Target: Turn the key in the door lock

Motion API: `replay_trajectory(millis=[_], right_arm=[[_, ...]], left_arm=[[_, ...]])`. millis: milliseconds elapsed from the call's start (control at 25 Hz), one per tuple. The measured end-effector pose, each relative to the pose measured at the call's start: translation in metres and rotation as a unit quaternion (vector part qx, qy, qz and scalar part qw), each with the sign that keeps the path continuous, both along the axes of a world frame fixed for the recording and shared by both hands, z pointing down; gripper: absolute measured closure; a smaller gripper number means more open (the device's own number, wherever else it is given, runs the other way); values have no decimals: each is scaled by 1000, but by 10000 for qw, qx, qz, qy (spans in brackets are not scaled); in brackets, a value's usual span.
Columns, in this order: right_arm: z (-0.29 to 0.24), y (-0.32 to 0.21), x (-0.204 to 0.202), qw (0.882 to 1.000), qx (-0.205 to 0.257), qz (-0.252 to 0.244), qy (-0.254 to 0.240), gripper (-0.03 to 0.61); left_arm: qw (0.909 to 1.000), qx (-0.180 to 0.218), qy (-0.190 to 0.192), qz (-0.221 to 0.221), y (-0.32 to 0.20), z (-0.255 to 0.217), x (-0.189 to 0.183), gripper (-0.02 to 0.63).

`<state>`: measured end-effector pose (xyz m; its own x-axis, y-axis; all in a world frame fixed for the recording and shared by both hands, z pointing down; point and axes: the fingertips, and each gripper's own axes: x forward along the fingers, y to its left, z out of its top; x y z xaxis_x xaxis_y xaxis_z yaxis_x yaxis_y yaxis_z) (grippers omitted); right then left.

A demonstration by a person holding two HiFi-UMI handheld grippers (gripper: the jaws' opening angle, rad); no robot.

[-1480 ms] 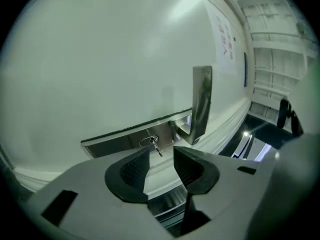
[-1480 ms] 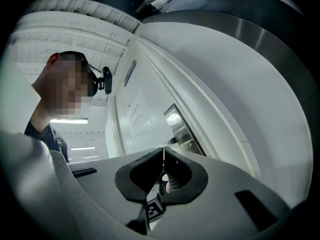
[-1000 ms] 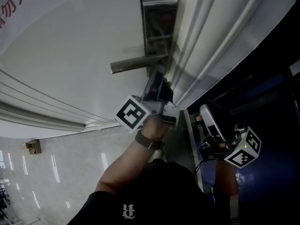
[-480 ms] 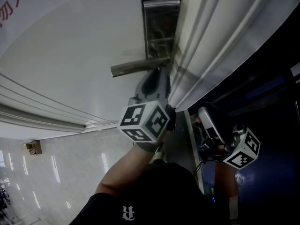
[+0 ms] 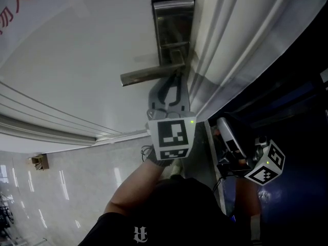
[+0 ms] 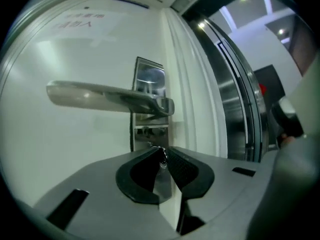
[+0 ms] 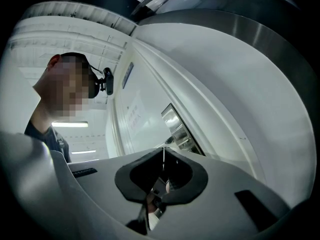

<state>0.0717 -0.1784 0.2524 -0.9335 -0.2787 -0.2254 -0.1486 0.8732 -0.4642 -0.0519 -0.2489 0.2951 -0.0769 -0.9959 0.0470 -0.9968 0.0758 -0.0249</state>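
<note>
**Head view:** A white door (image 5: 77, 50) fills the upper left. A tall metal lock plate (image 5: 173, 24) is near its edge, and a lever handle (image 5: 148, 76) sticks out to the left from the plate. The left gripper (image 5: 175, 82) reaches up from the person's forearm (image 5: 136, 188). Its tips are just under the handle, against the lower part of the plate, and its marker cube (image 5: 171, 138) faces the camera. The key cannot be made out from here. The right gripper (image 5: 225, 127) hangs well apart at the lower right, in front of a dark opening beside the white door frame (image 5: 230, 50), and it touches neither door nor lock.

**Left gripper view:** The gripper points level at the lock plate, with the lever handle crossing above its jaws. The jaws have just been closing, and their dark pads (image 6: 186, 168) are now pinched on a small metal key (image 6: 162, 160). The key sits in the lock just below the handle. Only its shiny head shows between the tips. To the right is the door frame, then a dark, glossy surface with ceiling lights reflected in it.

**Right gripper view:** The jaws are together with only a thin seam between the tips, and nothing is held. Past them the lock plate shows edge-on on the white door. The person's head and shoulder are at the left.
</note>
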Motion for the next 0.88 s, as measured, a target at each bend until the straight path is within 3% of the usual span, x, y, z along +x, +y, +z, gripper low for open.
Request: replay_trajectory(millis=[120,200,320,440,720,800,880], right_arm=[[0,0,1,10000,0,-10,-31,561],[0,0,1,10000,-2,-11,-55,561],[0,0,2,10000,-7,-9,-77,561],[2,-2,3,10000,-23,-1,-79,561],[2,-3,1,10000,-32,-42,-80,561],[2,-2,-1,10000,-23,-58,-75,561],[2,-2,-3,10000,-3,-74,-61,561]], left_arm=[[9957,-160,-906,-60,-1,0,3,569],[9856,-256,-1668,-116,-1,0,6,572],[9561,-392,-2899,-185,-1,2,11,578],[9266,-517,-3721,-164,-2,4,13,584],[8720,-823,-4826,18,-3,9,17,588],[8634,-865,-4969,92,-3,10,18,586],[8614,-875,-5001,167,-4,11,18,584]])
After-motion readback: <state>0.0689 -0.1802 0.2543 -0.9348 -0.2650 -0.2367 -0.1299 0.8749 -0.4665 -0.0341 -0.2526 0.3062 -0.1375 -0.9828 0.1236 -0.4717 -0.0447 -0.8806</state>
